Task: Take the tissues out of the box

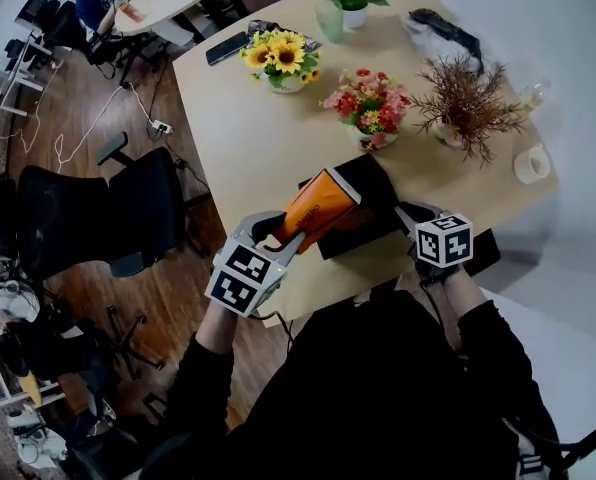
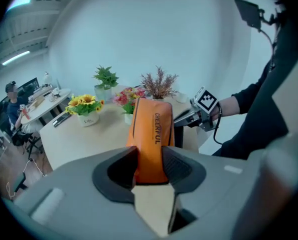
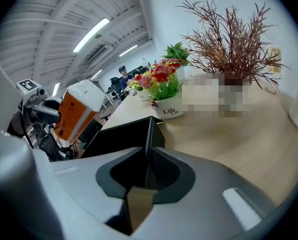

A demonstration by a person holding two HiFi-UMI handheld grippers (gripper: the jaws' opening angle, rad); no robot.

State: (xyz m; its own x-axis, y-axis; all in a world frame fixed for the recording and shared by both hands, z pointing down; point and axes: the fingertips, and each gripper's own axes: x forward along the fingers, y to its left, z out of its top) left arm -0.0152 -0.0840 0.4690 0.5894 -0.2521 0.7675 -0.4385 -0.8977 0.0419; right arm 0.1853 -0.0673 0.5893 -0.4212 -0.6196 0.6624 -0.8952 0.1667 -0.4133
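Judging by how things lay, the task was nearly done. The left gripper (image 1: 278,230) (image 2: 149,166) had its jaws drawn narrow and clamped on one end of the orange tissue pack (image 1: 320,206) (image 2: 151,134). It held the pack tilted in the air over the left side of the black box (image 1: 373,183), seemingly clear of it. The box sat at the near edge of the table (image 1: 258,138). The right gripper (image 1: 413,218) (image 3: 146,169) pinched the box's thin upright wall (image 3: 124,136) between its jaws, apparently to steady it. What seemed left was to set the pack down on the table. Whether more tissues lay inside the box could not be told.

The pack's side read "CHEERFUL" in dark letters. A white flower pot (image 3: 171,111) beyond the box carried "Life", with smaller print below too small to read.
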